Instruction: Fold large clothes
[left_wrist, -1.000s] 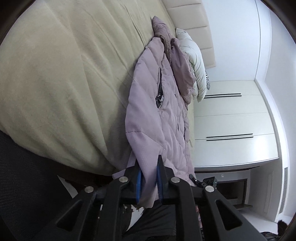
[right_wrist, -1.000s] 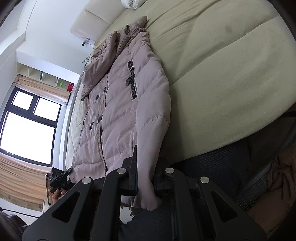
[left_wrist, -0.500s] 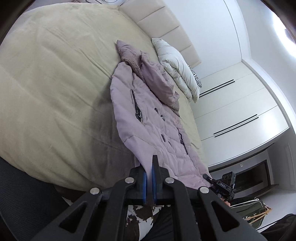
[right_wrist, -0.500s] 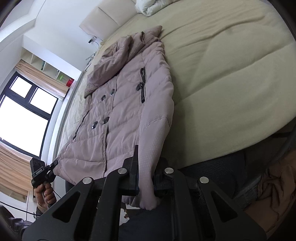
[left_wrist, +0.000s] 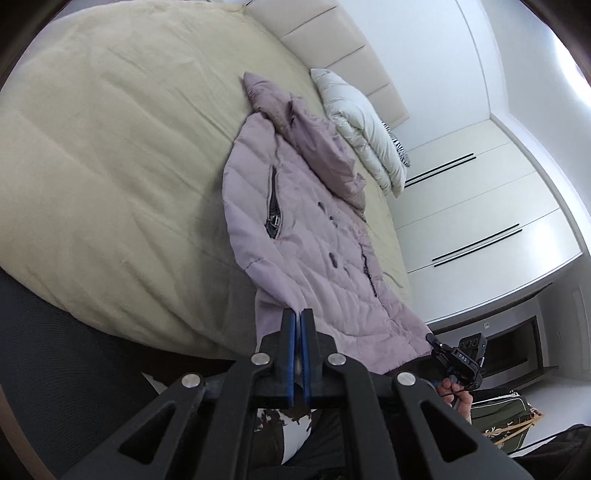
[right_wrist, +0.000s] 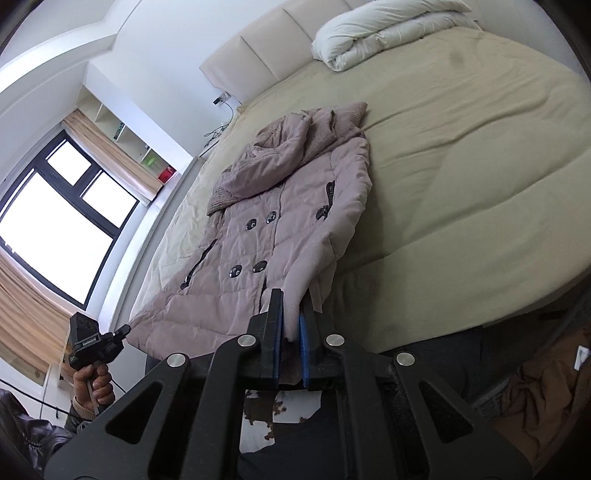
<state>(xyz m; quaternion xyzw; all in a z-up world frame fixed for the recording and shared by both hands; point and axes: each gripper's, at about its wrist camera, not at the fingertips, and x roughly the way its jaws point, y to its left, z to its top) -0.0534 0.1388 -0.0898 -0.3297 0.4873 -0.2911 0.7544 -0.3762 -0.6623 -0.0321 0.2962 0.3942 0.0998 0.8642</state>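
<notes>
A mauve quilted coat (left_wrist: 314, 236) lies front up on the beige bed (left_wrist: 110, 166), hood toward the headboard and hem toward me. My left gripper (left_wrist: 297, 314) is shut on one corner of the hem, the blue pads pinching the fabric. In the right wrist view the same coat (right_wrist: 280, 221) shows its dark buttons, and my right gripper (right_wrist: 291, 301) is shut on the opposite hem corner. Each view also catches the other gripper: the right gripper (left_wrist: 456, 356) and the left gripper (right_wrist: 92, 341), each held in a hand at the coat's far corner.
A folded white duvet (right_wrist: 388, 29) lies by the padded headboard (right_wrist: 266, 55). White wardrobes (left_wrist: 480, 221) stand along one side, a window (right_wrist: 55, 221) with tan curtains on the other. A green bag (left_wrist: 502, 417) lies on the floor. Dark fabric covers the bed's foot (left_wrist: 55, 350).
Both grippers have risen and rolled, lifting the hem corners off the bed edge. The left jaws went from slightly apart around the fabric to tight on it.
</notes>
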